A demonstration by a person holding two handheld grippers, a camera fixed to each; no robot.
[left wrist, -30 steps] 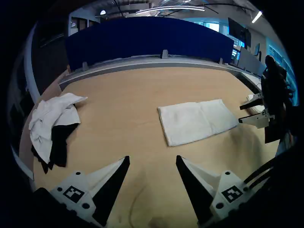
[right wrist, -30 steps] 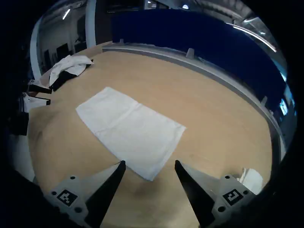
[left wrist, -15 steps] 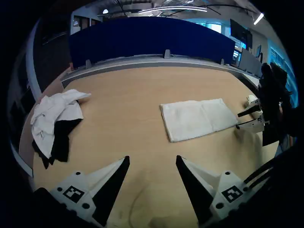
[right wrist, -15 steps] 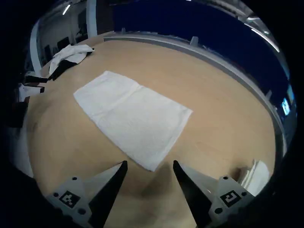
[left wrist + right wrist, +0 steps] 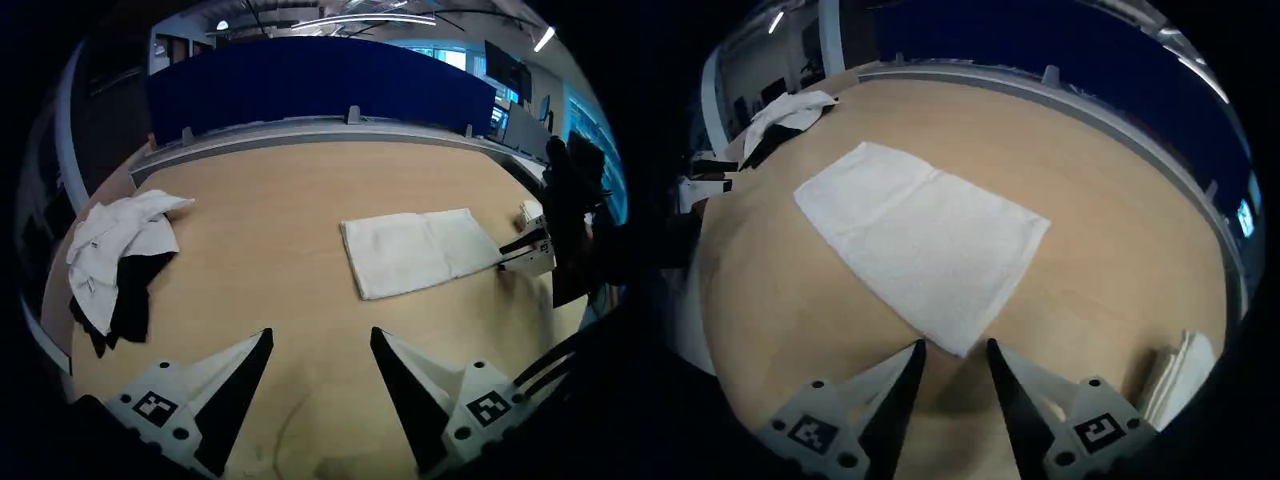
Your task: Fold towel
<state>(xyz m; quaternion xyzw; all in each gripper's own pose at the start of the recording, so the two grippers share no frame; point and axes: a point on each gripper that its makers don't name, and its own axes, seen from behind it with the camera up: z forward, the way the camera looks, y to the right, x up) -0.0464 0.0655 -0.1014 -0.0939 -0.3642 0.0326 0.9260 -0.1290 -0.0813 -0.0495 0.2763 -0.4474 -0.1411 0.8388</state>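
Observation:
A white towel [image 5: 420,250] lies flat on the wooden table [image 5: 264,200], folded once into a long rectangle. My left gripper [image 5: 320,332] hovers open over bare wood, well short of the towel. In the right gripper view the towel [image 5: 920,240] stretches away, and its near corner sits right at the tips of my right gripper [image 5: 954,344]. The fingers stand close together with a gap still between them, straddling that corner. In the left gripper view the right gripper [image 5: 526,251] is at the towel's right end, held by a dark-sleeved hand.
A heap of white and black clothes [image 5: 120,256] lies at the table's left side, also seen as the clothes heap [image 5: 788,120]. A small white folded stack [image 5: 1184,376] sits near the table's edge. A blue partition [image 5: 320,80] runs along the far edge.
My right gripper has come down to the towel's near corner and its fingers have drawn closer together. The left gripper has barely shifted.

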